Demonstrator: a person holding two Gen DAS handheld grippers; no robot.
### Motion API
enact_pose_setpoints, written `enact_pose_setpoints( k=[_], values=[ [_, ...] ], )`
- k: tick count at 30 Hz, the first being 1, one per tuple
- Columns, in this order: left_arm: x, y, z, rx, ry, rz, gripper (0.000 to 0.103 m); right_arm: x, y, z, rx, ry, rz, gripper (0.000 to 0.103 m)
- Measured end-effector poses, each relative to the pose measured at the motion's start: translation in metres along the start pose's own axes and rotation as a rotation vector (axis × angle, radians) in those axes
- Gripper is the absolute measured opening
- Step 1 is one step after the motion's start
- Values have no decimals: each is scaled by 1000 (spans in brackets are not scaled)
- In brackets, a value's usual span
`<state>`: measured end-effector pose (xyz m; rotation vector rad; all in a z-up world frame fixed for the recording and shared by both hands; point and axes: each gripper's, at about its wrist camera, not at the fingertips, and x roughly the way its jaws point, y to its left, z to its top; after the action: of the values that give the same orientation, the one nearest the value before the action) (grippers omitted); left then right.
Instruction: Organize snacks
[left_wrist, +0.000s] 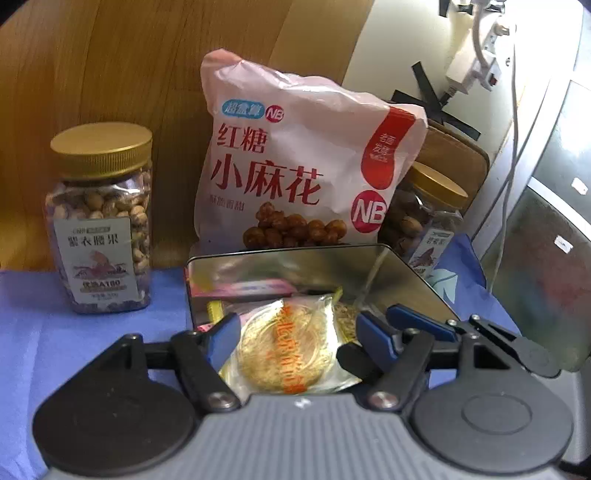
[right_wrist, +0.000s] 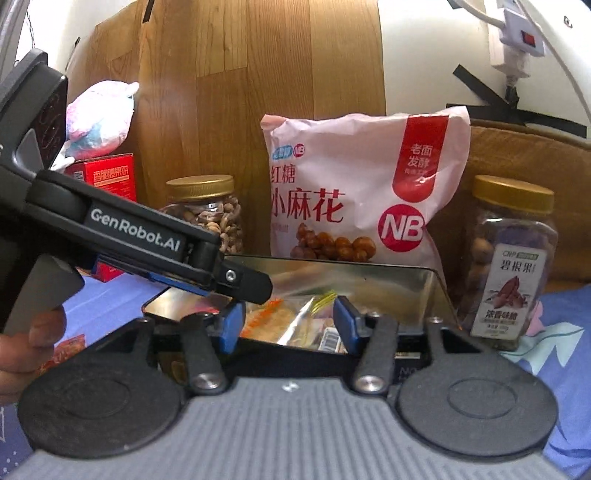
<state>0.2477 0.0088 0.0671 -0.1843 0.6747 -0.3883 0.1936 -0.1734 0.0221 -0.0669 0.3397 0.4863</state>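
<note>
Both the left gripper (left_wrist: 293, 334) and right gripper (right_wrist: 288, 323) hover jaws apart over the open tin (left_wrist: 406, 275), wrapped snacks (left_wrist: 286, 350) already inside, while pink bag (left_wrist: 295, 162) and two jars behind it seemingly await sorting.

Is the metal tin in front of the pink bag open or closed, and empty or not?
Open and not empty: the metal tin has no lid on, and wrapped snacks lie inside against its shiny walls.

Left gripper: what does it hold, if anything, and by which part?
Nothing: the left gripper stands open over the wrapped pastry lying in the tin.
</note>
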Motion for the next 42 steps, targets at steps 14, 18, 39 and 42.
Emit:
enact_pose_setpoints(
  k=[14,18,39,42],
  values=[
    [-89,-22,-98,74,-42,90,73,-75,8,-40,164,-4,27,56],
    [-96,-44,-126,114,-11,172,73,-95,8,-61,264,16,-25,56],
    [-117,-77,-191,136,54,291,73,-140,26,-101,409,11,-137,56],
    [-117,-76,-194,129,57,300,73,-142,29,-102,399,7,-142,56]
  ],
)
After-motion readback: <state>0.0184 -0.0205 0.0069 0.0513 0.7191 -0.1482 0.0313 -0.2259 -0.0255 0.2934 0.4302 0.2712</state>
